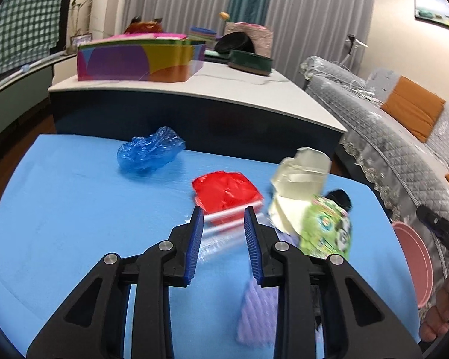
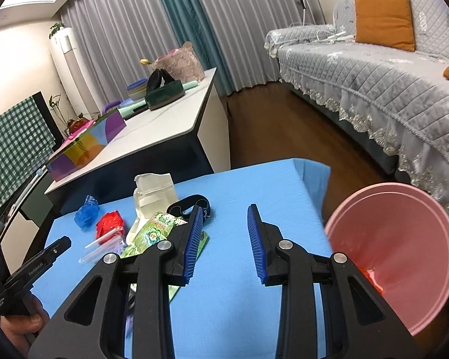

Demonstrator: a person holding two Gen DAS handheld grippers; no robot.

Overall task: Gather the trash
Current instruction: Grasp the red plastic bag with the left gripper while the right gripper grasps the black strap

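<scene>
Presently: left claw (image 1: 223, 220) open above red wrapper (image 1: 226, 191); right claw (image 2: 224, 218) open, empty, over blue worktop (image 2: 254, 179).

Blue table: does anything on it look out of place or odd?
Yes. Loose trash lies scattered on the blue table: a crumpled blue bag, a red wrapper, a cream carton leaning askew, a green packet. The pink bin beside the table holds only one red scrap.

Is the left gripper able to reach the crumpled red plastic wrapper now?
Probably yes: the left gripper points at the crumpled red plastic wrapper, jaws apart, with only a clear straw sleeve lying between them.
</scene>
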